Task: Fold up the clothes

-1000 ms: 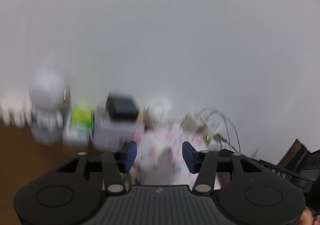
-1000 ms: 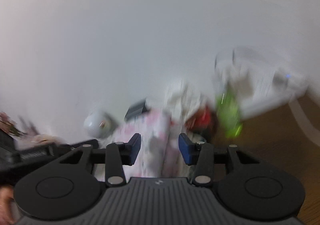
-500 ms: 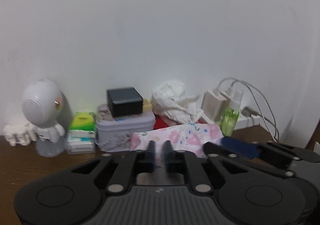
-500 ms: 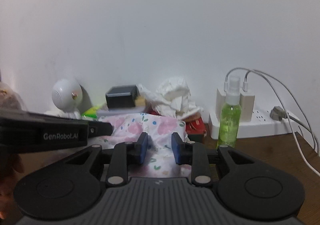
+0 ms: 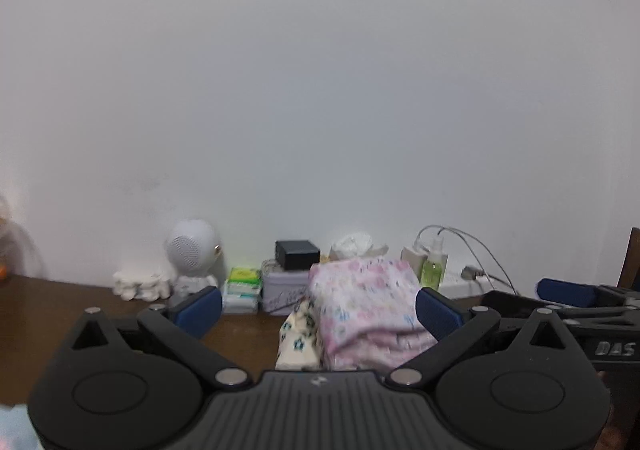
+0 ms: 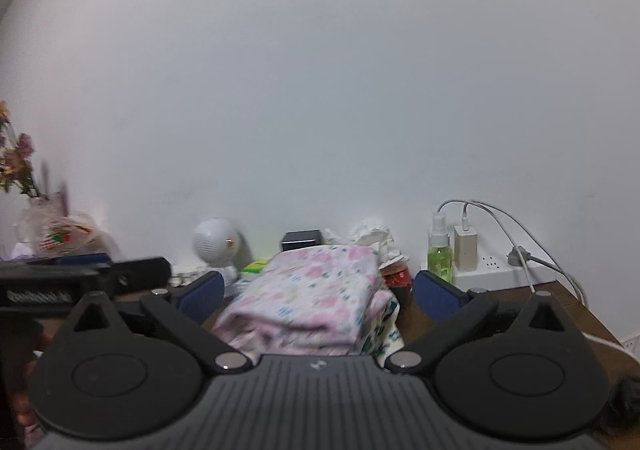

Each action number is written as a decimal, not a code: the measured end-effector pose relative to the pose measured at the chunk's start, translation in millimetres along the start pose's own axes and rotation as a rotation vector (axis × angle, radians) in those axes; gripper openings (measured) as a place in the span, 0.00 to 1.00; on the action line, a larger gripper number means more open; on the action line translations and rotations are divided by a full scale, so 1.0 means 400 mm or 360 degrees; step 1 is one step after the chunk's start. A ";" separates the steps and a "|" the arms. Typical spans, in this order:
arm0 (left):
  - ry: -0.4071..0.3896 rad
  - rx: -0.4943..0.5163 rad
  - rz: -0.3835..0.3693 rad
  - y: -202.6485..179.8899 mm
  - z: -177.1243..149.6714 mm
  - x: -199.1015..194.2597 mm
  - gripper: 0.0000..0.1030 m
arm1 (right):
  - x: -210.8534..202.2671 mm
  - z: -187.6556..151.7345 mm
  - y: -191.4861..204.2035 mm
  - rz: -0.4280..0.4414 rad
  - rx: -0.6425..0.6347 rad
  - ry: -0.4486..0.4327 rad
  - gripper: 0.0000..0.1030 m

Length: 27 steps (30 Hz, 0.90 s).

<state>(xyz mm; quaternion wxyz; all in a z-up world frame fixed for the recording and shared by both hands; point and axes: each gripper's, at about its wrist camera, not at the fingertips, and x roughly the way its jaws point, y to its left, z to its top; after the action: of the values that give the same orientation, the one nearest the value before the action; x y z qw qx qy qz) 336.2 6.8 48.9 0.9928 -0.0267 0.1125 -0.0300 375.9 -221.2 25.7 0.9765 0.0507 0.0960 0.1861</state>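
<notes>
A folded pink floral garment (image 5: 366,310) lies on a cream garment with dark flowers (image 5: 299,342) on the brown table. My left gripper (image 5: 318,312) is open and empty, its jaws spread wide, just short of the stack. In the right wrist view the same pink garment (image 6: 312,298) lies on the cream one (image 6: 386,334). My right gripper (image 6: 316,296) is open and empty, its jaws either side of the stack's near end. Each gripper shows at the edge of the other's view: the right one (image 5: 576,298), the left one (image 6: 80,274).
Along the white wall stand a white round speaker (image 5: 192,250), tissue packs (image 5: 242,286), a tin with a black box (image 5: 297,254), crumpled paper (image 6: 370,232), a green spray bottle (image 6: 439,250), a charger on a power strip (image 6: 466,246). Flowers (image 6: 16,157) stand far left.
Both grippers have opened wide and let go of the pink garment. They have drawn back from the wall. The garment now rests folded on the cream one.
</notes>
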 end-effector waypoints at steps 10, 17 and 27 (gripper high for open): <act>0.0106 0.0106 0.0073 -0.040 -0.118 -0.180 1.00 | -0.164 -0.068 0.032 -0.0088 -0.0076 0.0148 1.00; 0.0171 0.0126 0.0068 -0.037 -0.179 -0.303 1.00 | -0.319 -0.125 0.066 -0.0055 -0.0005 0.0193 1.00; 0.0145 0.0166 0.0071 -0.073 -0.216 -0.532 1.00 | -0.510 -0.169 0.150 -0.0076 0.0141 0.0219 1.00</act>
<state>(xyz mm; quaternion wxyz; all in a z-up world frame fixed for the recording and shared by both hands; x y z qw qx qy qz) 108.4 -12.4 13.9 0.9872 0.0292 0.1563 -0.0147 154.5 -237.4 2.1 0.9685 0.0787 0.1722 0.1614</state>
